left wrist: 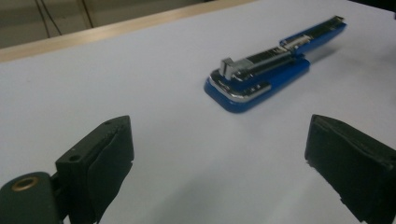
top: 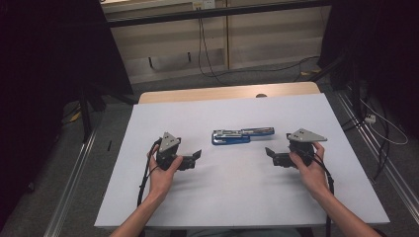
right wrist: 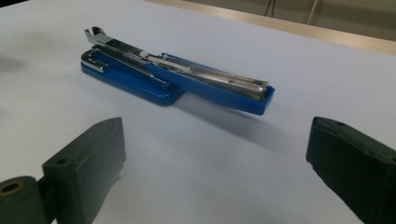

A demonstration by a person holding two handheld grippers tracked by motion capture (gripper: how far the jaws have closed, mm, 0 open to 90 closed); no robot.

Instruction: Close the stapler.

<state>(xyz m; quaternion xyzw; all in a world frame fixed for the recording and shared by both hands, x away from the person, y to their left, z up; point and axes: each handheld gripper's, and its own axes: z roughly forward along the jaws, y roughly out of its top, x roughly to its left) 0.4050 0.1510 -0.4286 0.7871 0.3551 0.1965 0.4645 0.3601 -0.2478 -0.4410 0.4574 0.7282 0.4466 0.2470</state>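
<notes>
The stapler lies flat on the white table, swung fully open so its blue base and its metal-topped arm stretch in one line. My left gripper sits near the stapler's base end, jaws spread wide and holding nothing. My right gripper sits near the stapler's arm end, jaws likewise released and bare. Both point inward at the stapler, and neither touches it.
</notes>
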